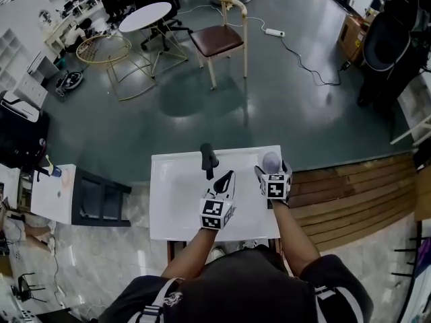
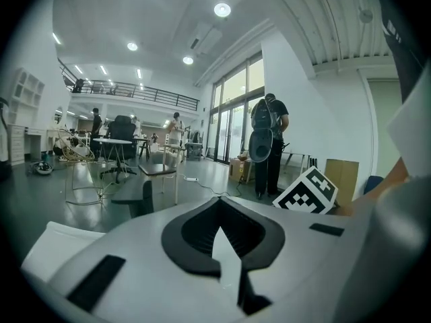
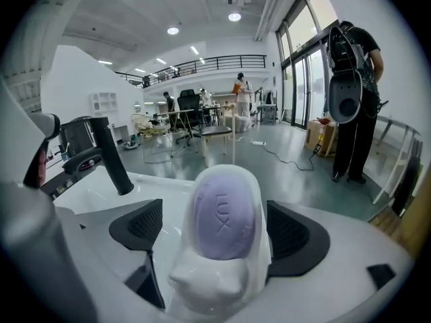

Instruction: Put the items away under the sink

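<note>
A purple soap bar point(image 1: 271, 161) point(image 3: 223, 215) stands in a white soap dish point(image 3: 209, 281) at the far right corner of the white sink top point(image 1: 175, 204). My right gripper point(image 1: 270, 169) point(image 3: 219, 234) is open, its black pads on either side of the dish. The left pad stands clear of the dish; the right pad is very close to it. My left gripper point(image 1: 225, 178) point(image 2: 222, 241) hovers over the middle of the sink top, shut with nothing in it. A black faucet point(image 1: 209, 160) point(image 3: 111, 157) rises at the far edge, just beyond the left gripper.
Beyond the sink top lies grey floor with a chair point(image 1: 219, 39), a round table point(image 1: 145, 15) and a cable. Wooden decking point(image 1: 350, 194) runs on the right. A dark open stand point(image 1: 101, 197) is at the left. A person with a backpack point(image 3: 350, 66) stands far right.
</note>
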